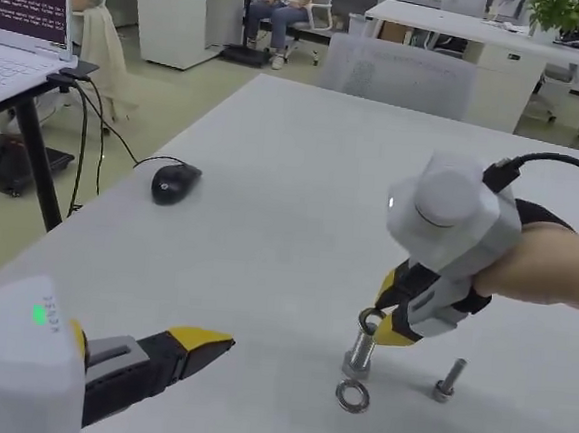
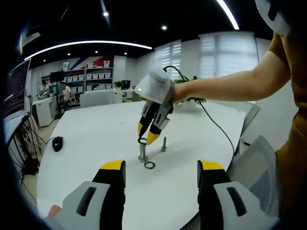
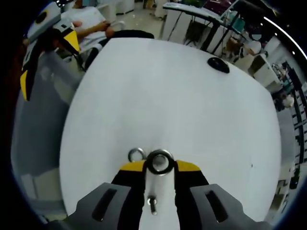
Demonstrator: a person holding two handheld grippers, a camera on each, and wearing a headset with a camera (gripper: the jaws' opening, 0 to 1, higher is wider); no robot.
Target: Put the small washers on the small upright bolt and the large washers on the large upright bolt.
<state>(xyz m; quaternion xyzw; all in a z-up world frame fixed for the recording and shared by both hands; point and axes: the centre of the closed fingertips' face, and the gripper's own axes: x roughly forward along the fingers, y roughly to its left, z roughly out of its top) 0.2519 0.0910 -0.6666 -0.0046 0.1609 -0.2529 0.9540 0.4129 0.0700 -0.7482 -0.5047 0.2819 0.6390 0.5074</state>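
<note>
The washer [image 1: 370,320] sits at the top of the large upright bolt [image 1: 359,354], lower right of centre in the head view, and my right tool [image 1: 380,319] pinches it. A second washer [image 1: 353,395] lies on the bench [image 1: 269,225] just below that bolt. The small bolt [image 1: 448,379] stands to the right. My left tool [image 2: 162,166] gapes wide with nothing in it.

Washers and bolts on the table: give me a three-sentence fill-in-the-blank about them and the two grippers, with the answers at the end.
1. The right gripper is ____ on a washer at the top of the large bolt.
2. A second washer lies flat on the table at the foot of the ____ bolt.
3. The left gripper has its jaws ____.
Missing words: shut; large; open.
</note>
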